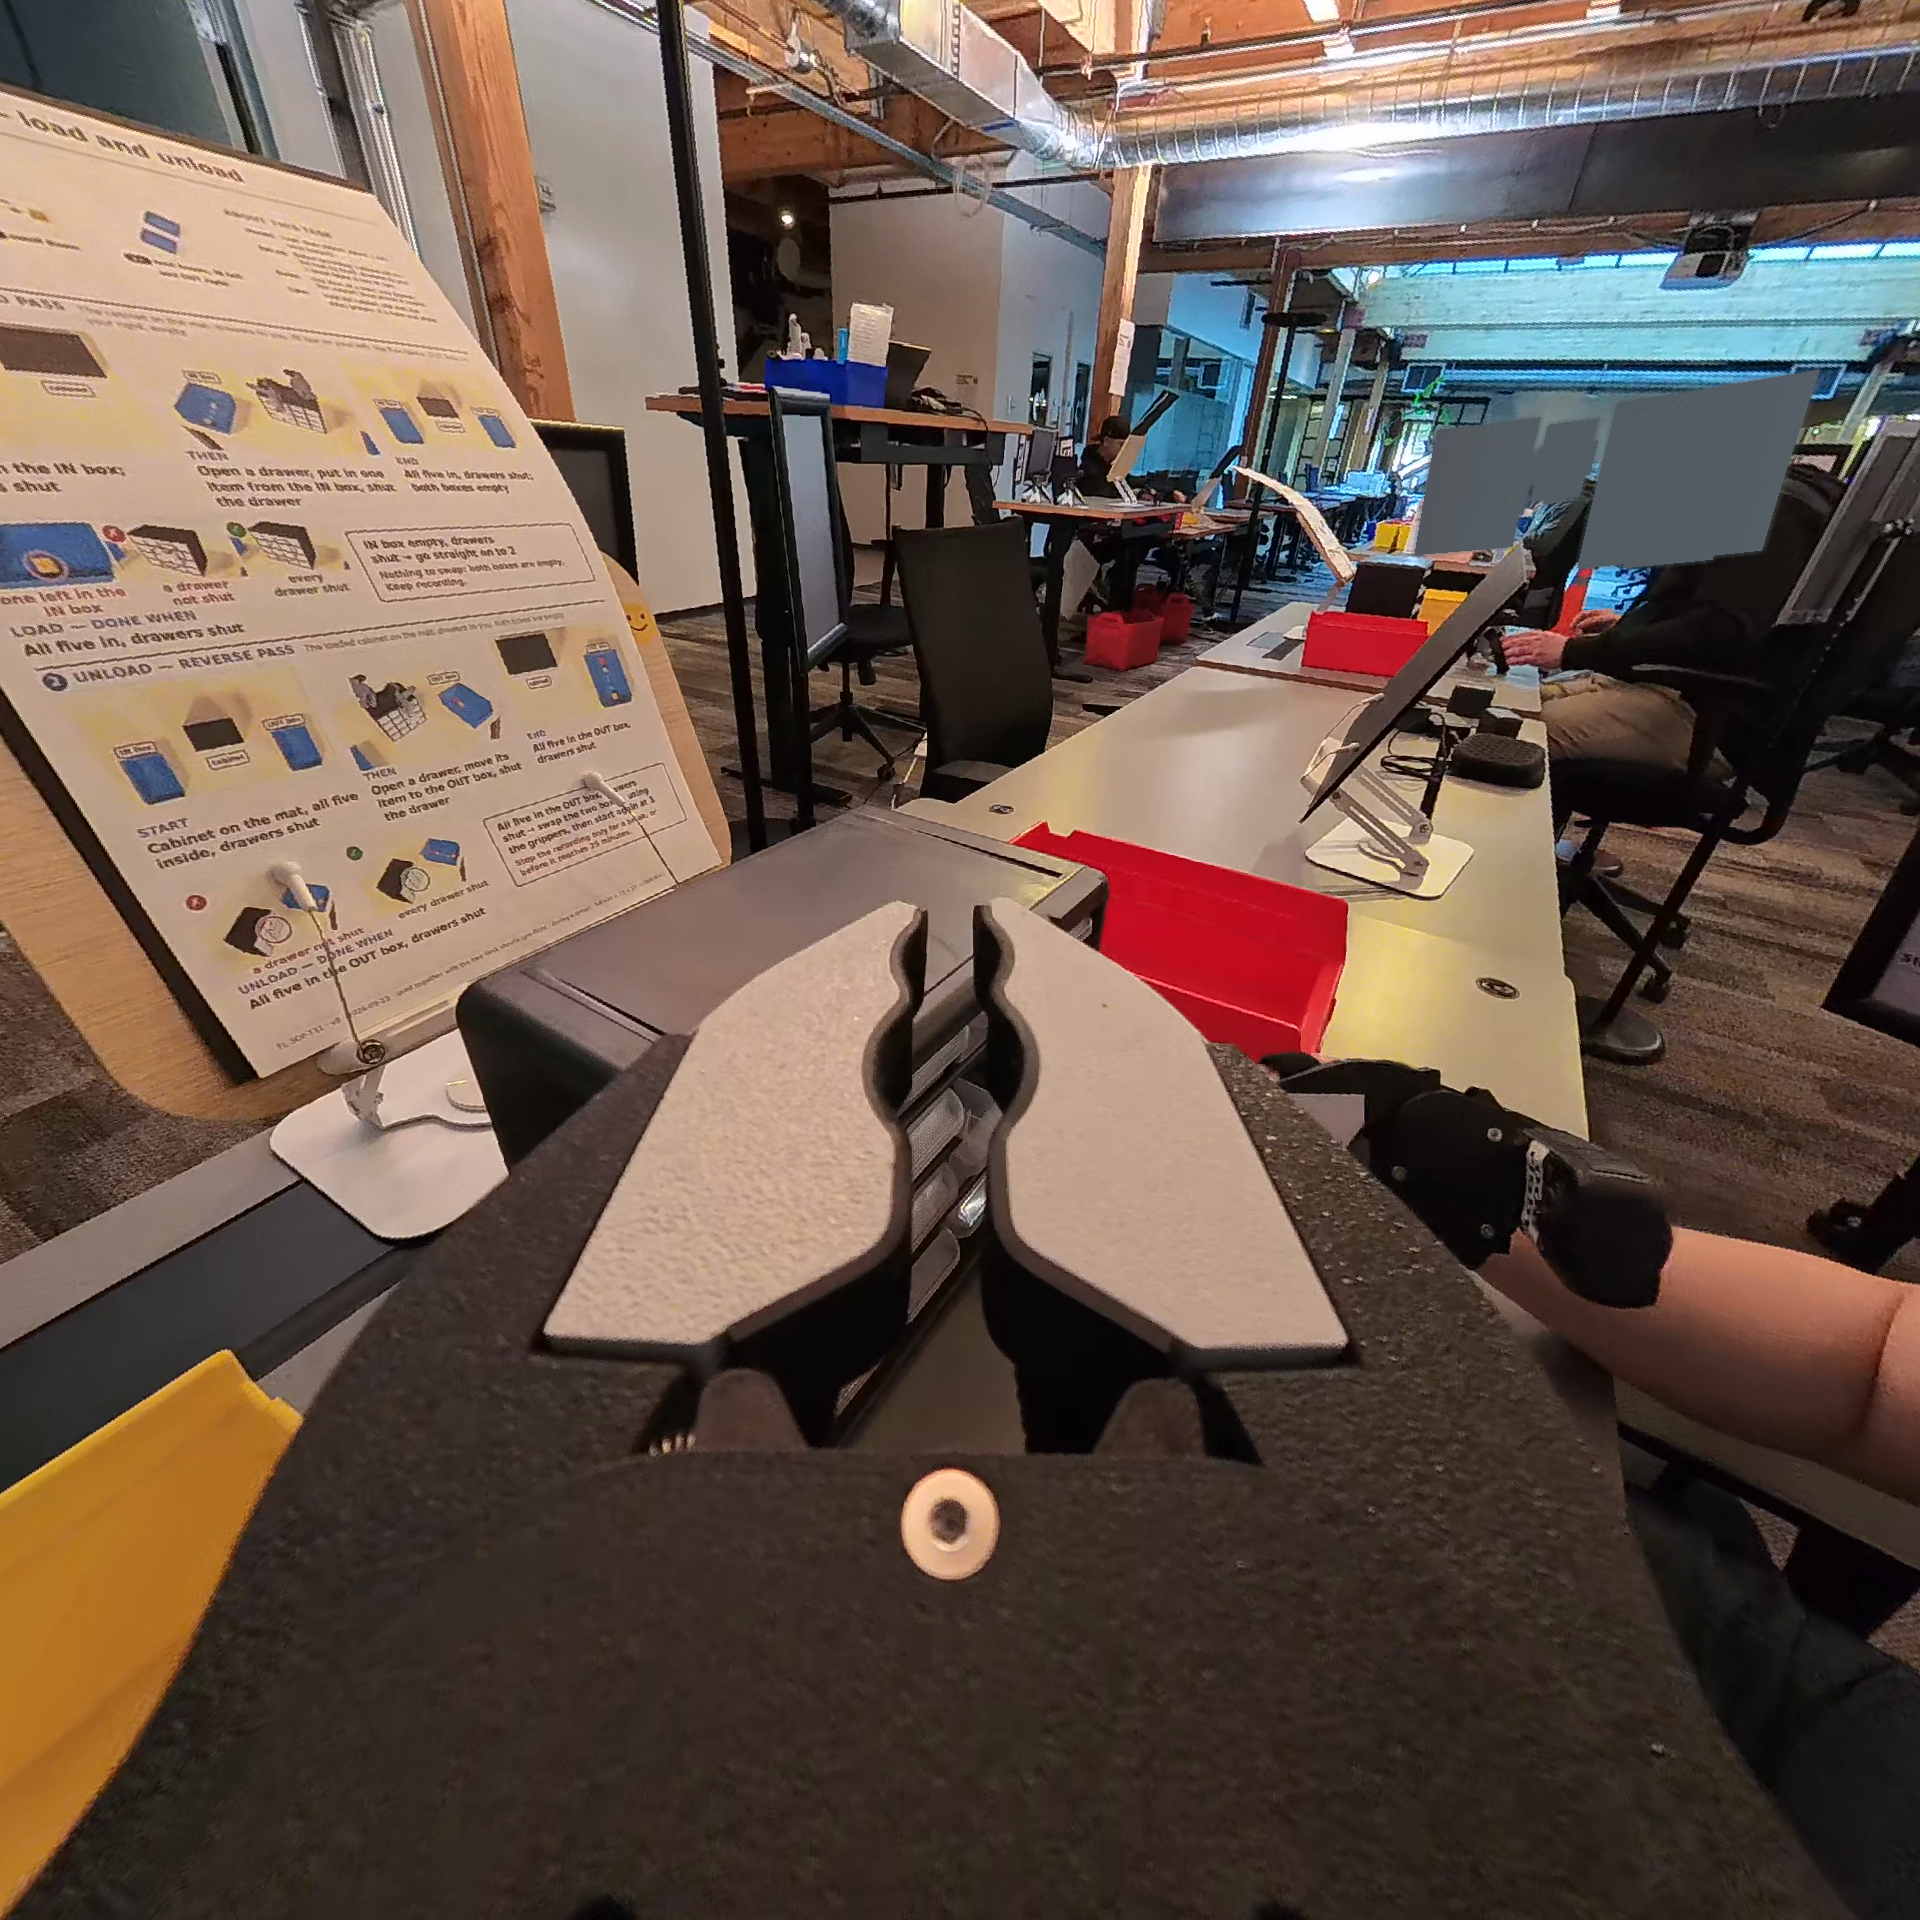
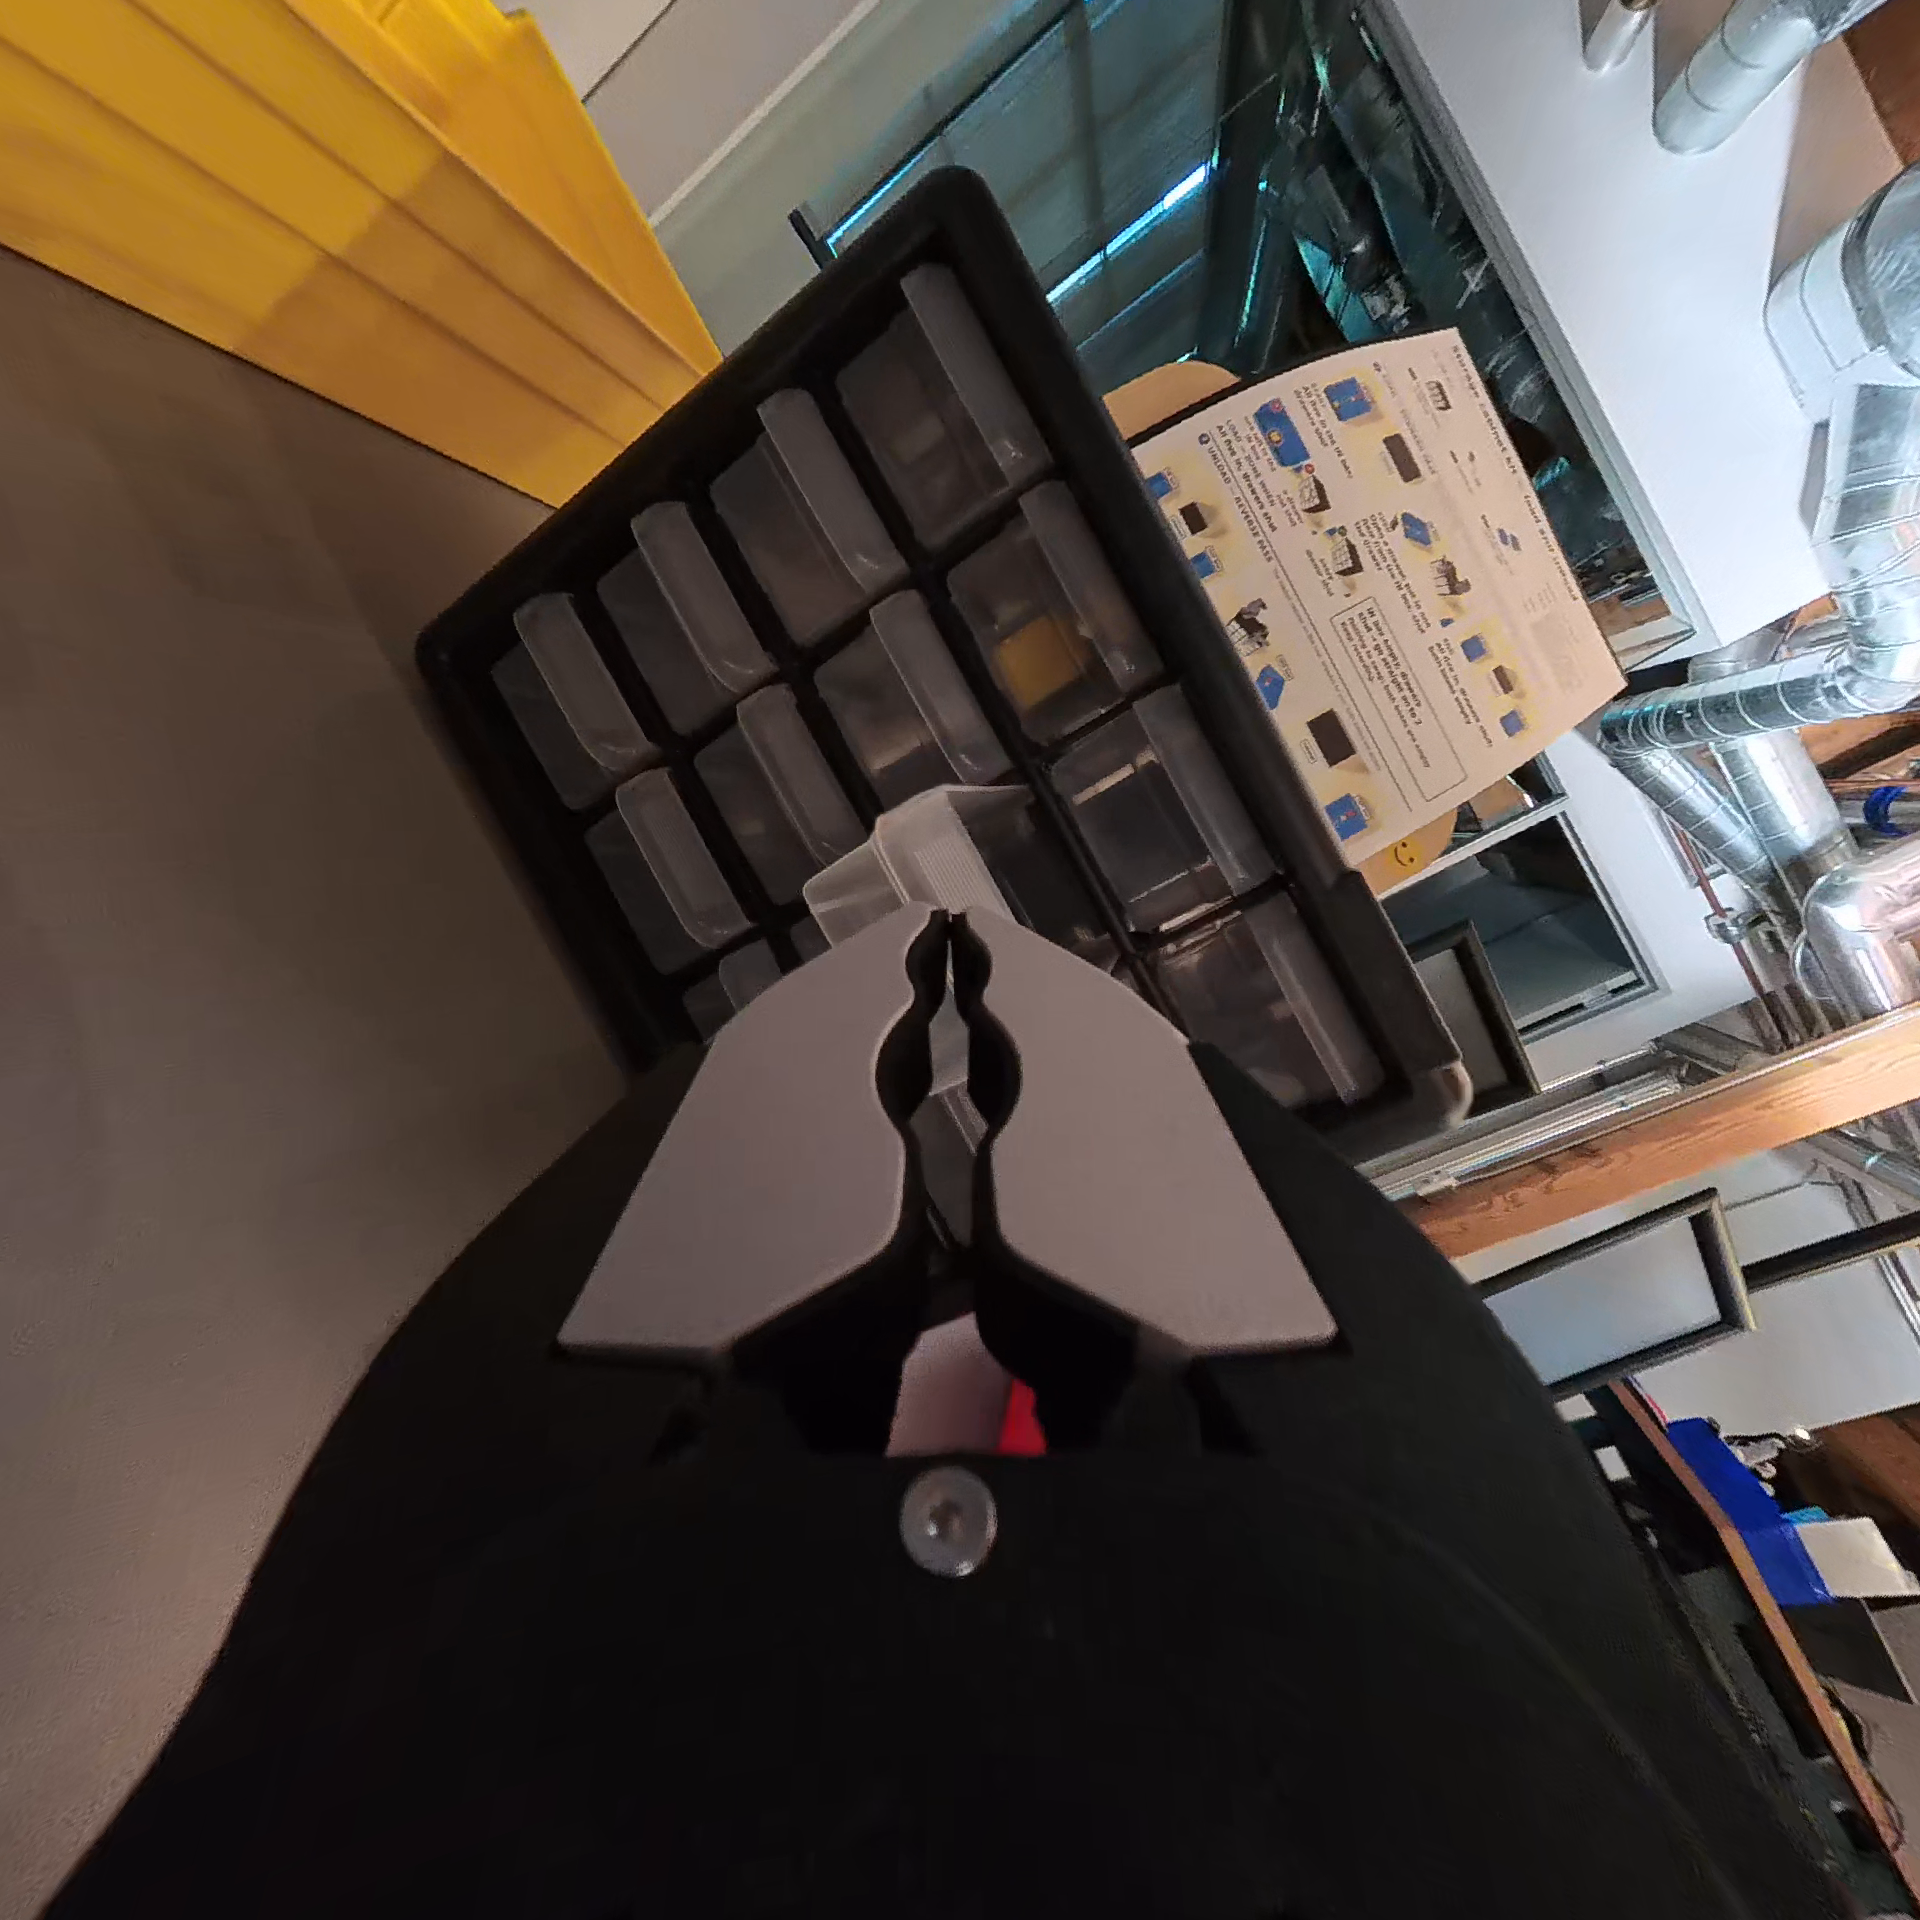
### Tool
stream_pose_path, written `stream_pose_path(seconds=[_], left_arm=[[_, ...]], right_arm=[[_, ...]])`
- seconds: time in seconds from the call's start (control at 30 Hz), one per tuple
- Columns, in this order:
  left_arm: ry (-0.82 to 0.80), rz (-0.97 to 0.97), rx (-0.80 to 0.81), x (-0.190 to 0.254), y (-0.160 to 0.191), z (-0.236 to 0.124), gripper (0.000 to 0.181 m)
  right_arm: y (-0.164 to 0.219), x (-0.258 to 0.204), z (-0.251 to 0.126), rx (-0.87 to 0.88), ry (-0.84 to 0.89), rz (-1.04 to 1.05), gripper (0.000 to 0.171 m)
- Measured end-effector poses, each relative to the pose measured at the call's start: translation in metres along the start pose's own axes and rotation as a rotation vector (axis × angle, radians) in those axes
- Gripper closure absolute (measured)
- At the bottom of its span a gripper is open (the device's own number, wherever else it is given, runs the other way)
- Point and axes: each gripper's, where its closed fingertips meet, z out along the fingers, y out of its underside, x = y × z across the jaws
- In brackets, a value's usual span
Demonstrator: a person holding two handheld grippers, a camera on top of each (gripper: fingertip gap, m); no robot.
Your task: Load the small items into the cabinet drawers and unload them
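The cabinet (image 2: 935,665) stands on the grey table (image 2: 208,831) before me, a black frame holding rows of clear plastic drawers, between a yellow bin (image 2: 312,208) and a red bin (image 1: 1226,935). One closed drawer shows a small yellow item (image 2: 1039,657) inside. Another drawer (image 2: 914,862) juts out of the frame; my right gripper (image 2: 948,925) is clenched on its front lip. My left gripper (image 1: 948,935) hangs above the cabinet's top, jaws slightly parted, grasping nothing.

Matt black plastic cabinet (image 2: 1195,582), translucent drawers (image 2: 1070,644), glossy yellow bin (image 2: 312,208).
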Motion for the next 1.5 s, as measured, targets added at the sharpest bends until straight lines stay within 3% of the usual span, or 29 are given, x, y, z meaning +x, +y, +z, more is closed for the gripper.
stream_pose_path(seconds=[1.03, 1.3, 1.5], left_arm=[[-0.044, -0.025, 0.025, -0.017, -0.004, -0.012, 0.174], [-0.055, -0.027, 0.013, -0.021, -0.001, -0.011, 0.174], [-0.088, -0.024, -0.001, -0.028, 0.002, -0.012, 0.173]], right_arm=[[0.025, 0.02, 0.064, -0.062, -0.014, -0.038, 0.169], [0.022, 0.018, 0.063, -0.031, -0.019, -0.02, 0.169], [-0.009, -0.011, 0.04, 0.141, -0.108, 0.099, 0.169]])
